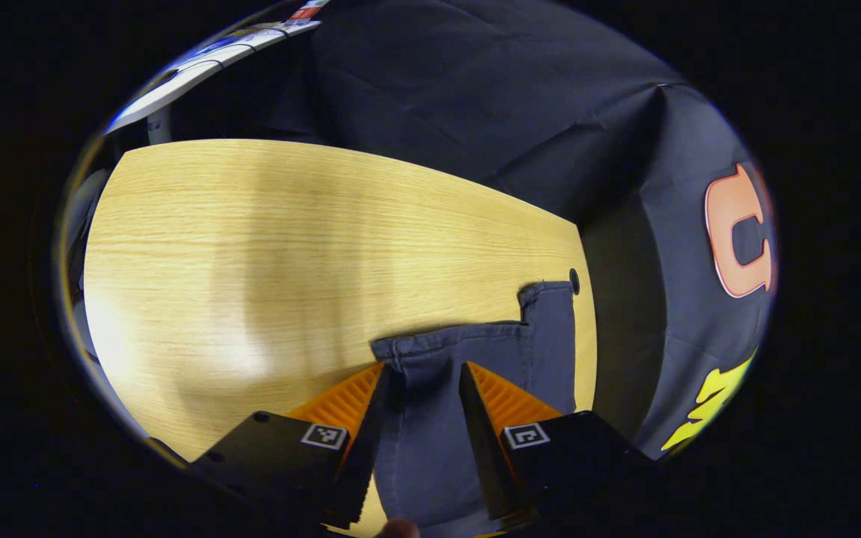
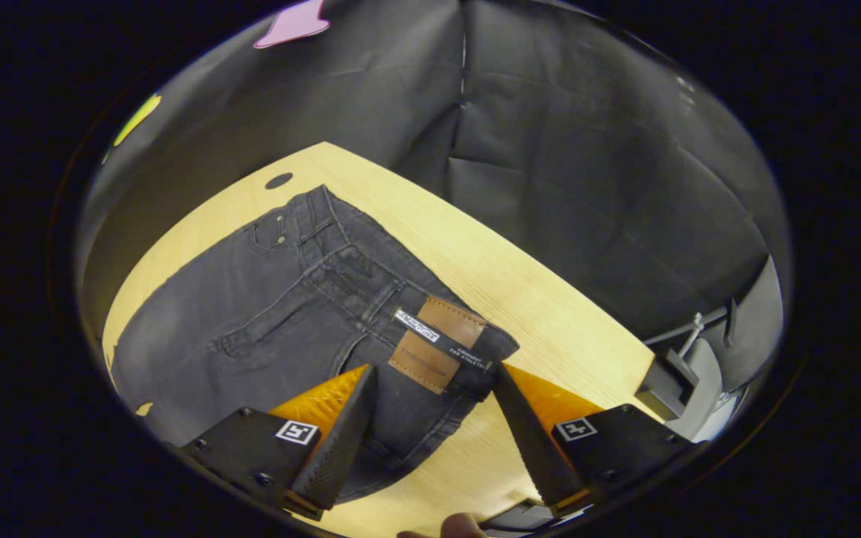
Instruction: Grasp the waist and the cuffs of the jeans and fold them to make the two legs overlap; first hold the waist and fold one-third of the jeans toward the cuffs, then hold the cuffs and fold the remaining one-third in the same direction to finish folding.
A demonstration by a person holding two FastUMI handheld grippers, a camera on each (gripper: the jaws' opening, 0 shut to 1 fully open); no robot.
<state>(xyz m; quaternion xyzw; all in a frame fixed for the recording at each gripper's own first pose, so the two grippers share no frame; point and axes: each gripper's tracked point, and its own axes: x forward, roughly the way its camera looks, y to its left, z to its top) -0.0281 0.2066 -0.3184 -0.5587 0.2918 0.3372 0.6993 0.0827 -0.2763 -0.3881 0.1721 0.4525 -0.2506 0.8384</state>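
Jeans (image 2: 266, 314) lie flat; cuffs (image 1: 468, 336) near table (image 1: 251, 246) edge.

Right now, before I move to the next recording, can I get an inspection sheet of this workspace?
Surface: light wood table, with a small dark hole near its edge.
Job's things: dark jeans lying flat; cuffs by the left claw, waist with leather patch by the right claw.
Clutter: nothing seen.
Grippers: both open, straddling the fabric, not clamped.
Cables: nothing seen.
Surroundings: black cloth wall; grey stand beyond the table.
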